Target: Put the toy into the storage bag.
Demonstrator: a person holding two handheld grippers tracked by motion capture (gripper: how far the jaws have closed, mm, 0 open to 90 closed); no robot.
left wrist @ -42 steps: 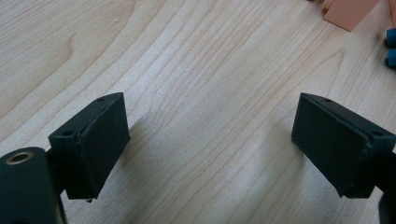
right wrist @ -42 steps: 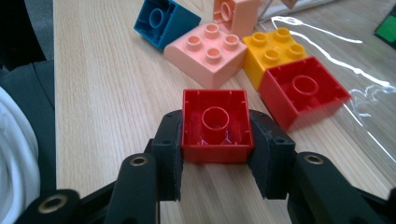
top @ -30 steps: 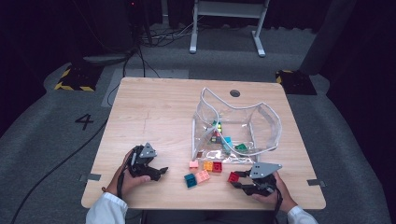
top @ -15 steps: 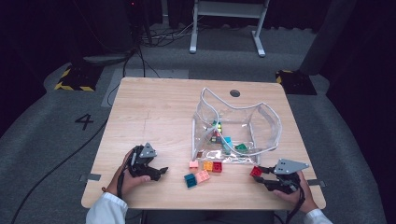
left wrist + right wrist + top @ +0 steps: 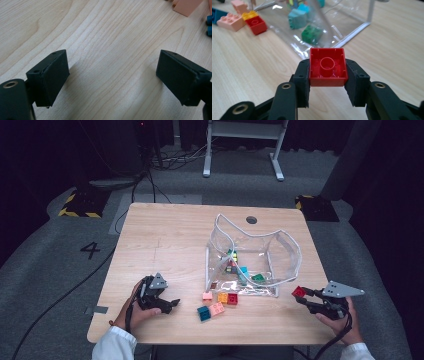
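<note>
Though held aloft, red brick [image 5: 327, 67] between right claw [image 5: 327, 82] pads

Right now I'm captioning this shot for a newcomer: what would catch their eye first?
The red brick clamped hollow side up in the right gripper, beside the clear bag holding bricks. Then the loose bricks before the bag, and the open left gripper at the table's near left.

We count five loose bricks [image 5: 217, 306] on the table [image 5: 165, 240], one red brick [image 5: 299, 292] held, one clear bag [image 5: 250, 257], two grippers.
</note>
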